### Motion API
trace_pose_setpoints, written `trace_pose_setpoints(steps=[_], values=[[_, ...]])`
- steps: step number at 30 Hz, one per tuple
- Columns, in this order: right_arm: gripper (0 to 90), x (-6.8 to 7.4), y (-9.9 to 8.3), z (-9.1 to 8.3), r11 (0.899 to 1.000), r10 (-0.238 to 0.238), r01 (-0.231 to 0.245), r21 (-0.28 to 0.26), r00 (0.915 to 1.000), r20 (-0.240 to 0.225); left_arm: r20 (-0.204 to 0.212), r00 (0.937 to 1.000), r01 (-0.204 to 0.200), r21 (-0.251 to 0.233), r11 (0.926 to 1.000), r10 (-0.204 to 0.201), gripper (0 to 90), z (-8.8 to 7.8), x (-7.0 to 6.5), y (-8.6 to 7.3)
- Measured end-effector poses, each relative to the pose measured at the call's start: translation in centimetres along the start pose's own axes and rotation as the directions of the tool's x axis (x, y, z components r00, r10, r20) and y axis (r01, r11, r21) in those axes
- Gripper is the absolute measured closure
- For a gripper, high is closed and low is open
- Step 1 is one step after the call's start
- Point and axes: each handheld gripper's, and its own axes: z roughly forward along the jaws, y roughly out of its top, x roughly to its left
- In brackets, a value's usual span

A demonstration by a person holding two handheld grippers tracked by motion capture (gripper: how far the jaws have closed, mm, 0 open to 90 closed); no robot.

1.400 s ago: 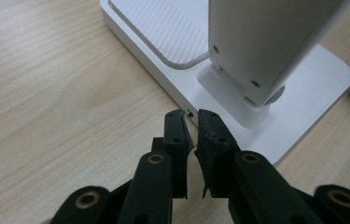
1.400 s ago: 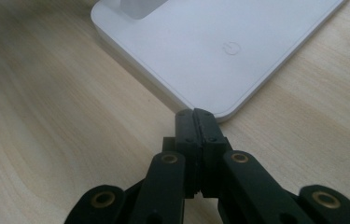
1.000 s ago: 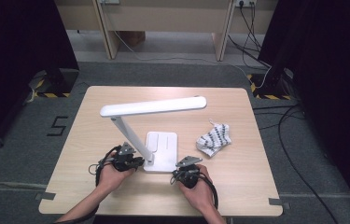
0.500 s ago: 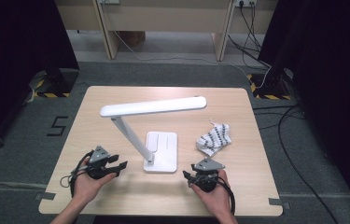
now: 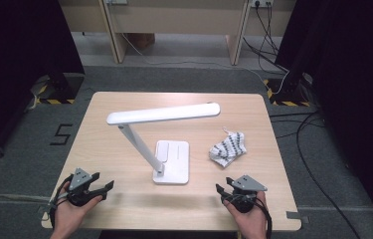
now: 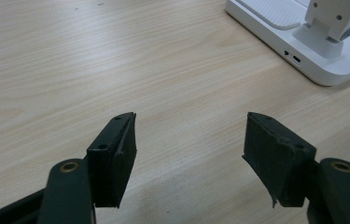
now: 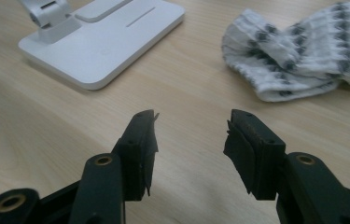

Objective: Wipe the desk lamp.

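A white desk lamp [image 5: 171, 162] stands mid-table, its long head [image 5: 164, 113] raised level over the base. To its right lies a crumpled white sock [image 5: 228, 147] with dark patterning. My left gripper [image 5: 105, 188] rests near the front left of the table [image 5: 99, 159], pointing right toward the lamp. Its jaws have just been opening and hold nothing [image 6: 189, 126], with the lamp base [image 6: 275, 23] ahead at upper right. My right gripper [image 5: 222, 191] sits near the front right edge. Its jaws have also just been opening and are empty [image 7: 191, 121], with the base [image 7: 112, 32] and sock [image 7: 298, 51] beyond.
The table's front edge runs just behind both hands. Grey tape [image 5: 293, 216] marks the front right corner. Cables [image 5: 318, 179] trail over the carpet on the right, and wooden furniture legs [image 5: 114, 30] stand behind the table.
Both hands have drawn apart from the lamp base, the left toward the front left corner and the right toward the front right. Both pairs of jaws went from shut to open.
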Motion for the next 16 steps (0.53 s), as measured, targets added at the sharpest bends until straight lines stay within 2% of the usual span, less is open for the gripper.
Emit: trace_pose_setpoints(steps=[2, 7, 12, 16], values=[[51.4, -0.4, -0.3, -0.3, 1.0, 0.015, -0.015, -0.027, 0.9997, 0.021, 0.002, 0.9996, 0.029, -0.012, 0.9995, -0.029, 33.8, -0.1, 0.3, -0.4], [50.7, -1.1, -1.0, -0.8, 0.997, 0.063, -0.06, -0.057, 0.9964, 0.056, -0.004, 0.999, 0.045, -0.026, 0.9986, -0.046, 34.1, -0.1, 0.8, -1.0], [48.2, -1.5, -1.2, -0.8, 0.995, 0.074, -0.069, -0.067, 0.9941, 0.079, 0.004, 0.998, 0.063, -0.041, 0.9972, -0.063, 34.7, 0.0, 0.9, -1.1], [47.9, -1.6, -1.4, -0.7, 0.995, 0.081, -0.075, -0.064, 0.9932, 0.084, 0.004, 0.9983, 0.058, -0.045, 0.9973, -0.058, 34.8, 0.1, 0.8, -1.1]])
